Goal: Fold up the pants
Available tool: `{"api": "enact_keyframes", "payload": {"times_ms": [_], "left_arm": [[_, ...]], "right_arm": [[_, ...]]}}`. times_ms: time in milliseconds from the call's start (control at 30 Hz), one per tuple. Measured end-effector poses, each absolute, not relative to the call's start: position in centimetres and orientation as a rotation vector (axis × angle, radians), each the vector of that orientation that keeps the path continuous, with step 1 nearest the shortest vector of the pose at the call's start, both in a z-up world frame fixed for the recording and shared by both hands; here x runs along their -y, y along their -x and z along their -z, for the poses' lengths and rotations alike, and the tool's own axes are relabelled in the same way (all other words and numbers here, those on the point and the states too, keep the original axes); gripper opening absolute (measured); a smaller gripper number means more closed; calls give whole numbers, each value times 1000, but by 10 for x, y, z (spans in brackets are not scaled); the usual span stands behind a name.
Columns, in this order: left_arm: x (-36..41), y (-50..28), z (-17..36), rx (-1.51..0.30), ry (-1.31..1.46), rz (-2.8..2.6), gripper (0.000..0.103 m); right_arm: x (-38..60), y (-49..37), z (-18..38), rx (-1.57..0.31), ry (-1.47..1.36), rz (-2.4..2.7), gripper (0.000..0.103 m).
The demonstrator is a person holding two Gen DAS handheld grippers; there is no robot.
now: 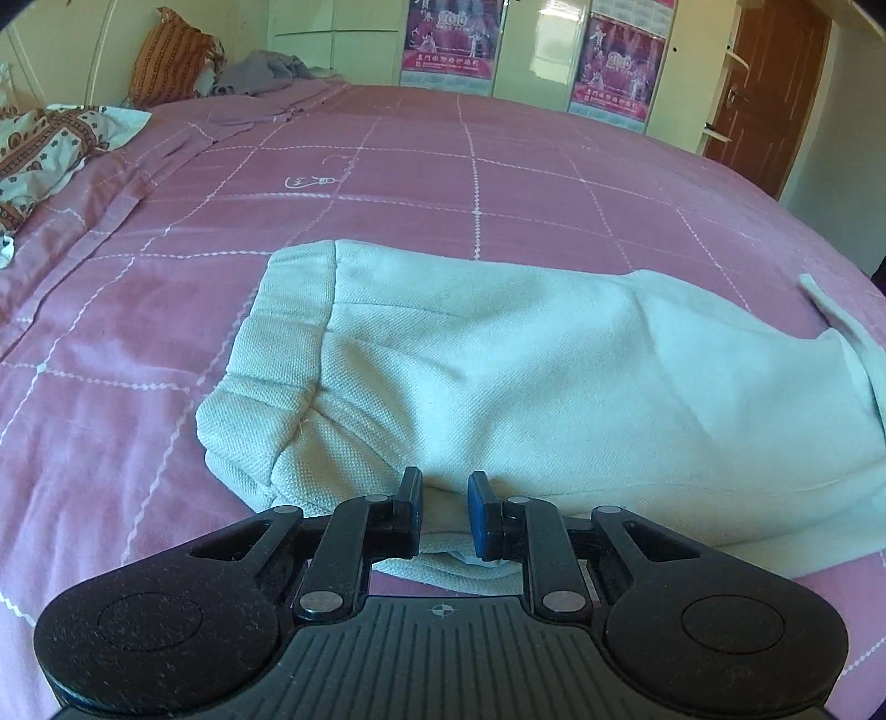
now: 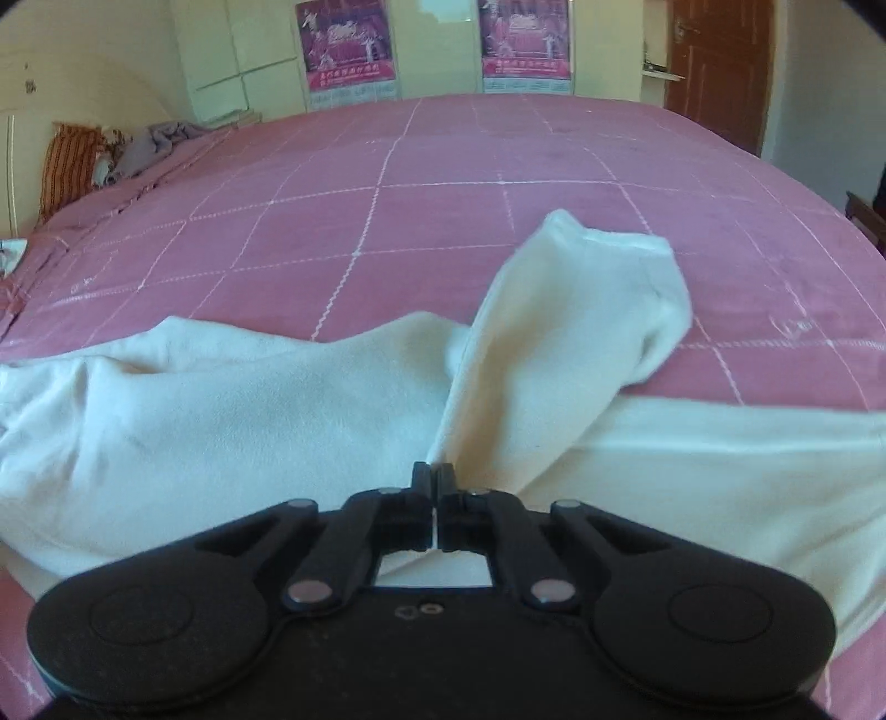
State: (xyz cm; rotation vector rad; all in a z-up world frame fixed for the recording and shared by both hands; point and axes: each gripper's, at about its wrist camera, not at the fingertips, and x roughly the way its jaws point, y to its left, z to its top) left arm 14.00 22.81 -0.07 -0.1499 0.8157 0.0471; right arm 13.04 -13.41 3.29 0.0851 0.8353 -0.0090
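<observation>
The pants [image 1: 554, 360] lie on the bed [image 1: 443, 166], just ahead of both sets of jaws; the right gripper [image 2: 433, 476] pinches a raised fold, the left gripper [image 1: 444, 493] clamps the near edge; a thin pinch could slip, spoiling the fold.

pants [image 1: 554, 354]: matt woven cloth | bedsheet [image 1: 387, 183]: soft matt cloth | door [image 1: 769, 83]: wood

Wide bed [image 1: 498, 166] spread with pink checked sheet, striped pillow [image 1: 166, 66] at far corner. Pale cupboards [image 1: 332, 39] behind, hung with two posters [image 1: 617, 61]. Brown door [image 1: 769, 94] at right.
</observation>
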Motion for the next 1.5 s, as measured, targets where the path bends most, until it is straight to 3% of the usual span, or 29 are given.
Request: {"api": "enact_keyframes", "payload": {"times_ms": [200, 233, 267, 333, 400, 467, 533, 567, 600, 800, 833, 867, 900, 1000, 1133, 1267, 1400, 1433, 1467, 1500], "left_arm": [[-231, -143, 7, -813, 182, -48, 19], [-230, -143, 6, -813, 178, -48, 19], [-230, -144, 7, -814, 179, -49, 19], [-231, -146, 8, -815, 183, -50, 19], [-232, -147, 9, -816, 201, -54, 19], [-234, -148, 9, -819, 216, -57, 19], [-234, -149, 10, -824, 218, -52, 19], [-234, -149, 10, -826, 216, -50, 19], [-234, -149, 9, -828, 208, -47, 19], [-229, -149, 9, -826, 161, -42, 19], [-229, -149, 9, -824, 162, -42, 19], [-230, -149, 9, -825, 166, -41, 19], [-231, -149, 9, -826, 171, -40, 19], [-232, -150, 9, -828, 180, -38, 19], [-235, -152, 12, -825, 211, -47, 19], [-235, -151, 13, -828, 222, -45, 19], [-235, -152, 13, -831, 223, -44, 19], [-235, -152, 13, -830, 222, -44, 19], [-236, -152, 13, -830, 224, -44, 19], [-236, -152, 13, -830, 225, -44, 19]], "right_arm": [[169, -72, -4, -906, -166, 35, 3], [175, -68, -12, -863, -206, 24, 8], [179, -66, -21, -819, -222, 27, 22], [181, -76, -41, -751, -221, 13, 27], [173, -102, -48, -752, -170, 4, 45], [160, -133, -43, -791, -62, 15, 52], [150, -156, -29, -865, 63, 48, 47], [149, -159, -25, -874, 108, 63, 19], [151, -156, -25, -871, 116, 55, 2], [179, -77, -38, -837, -36, 77, 4], [185, -71, -28, -866, -49, 99, 7], [192, -71, -13, -908, -51, 117, 26], [196, -73, -2, -941, -46, 115, 26], [189, -66, -25, -797, -33, 65, 33], [167, -104, -48, -745, 64, 15, 34], [139, -160, -34, -781, 286, 39, 35], [133, -187, -19, -823, 393, 21, 45], [135, -189, -18, -826, 411, 13, 44], [139, -190, -17, -831, 408, -3, 30], [148, -192, -19, -849, 362, -24, 8]]}}
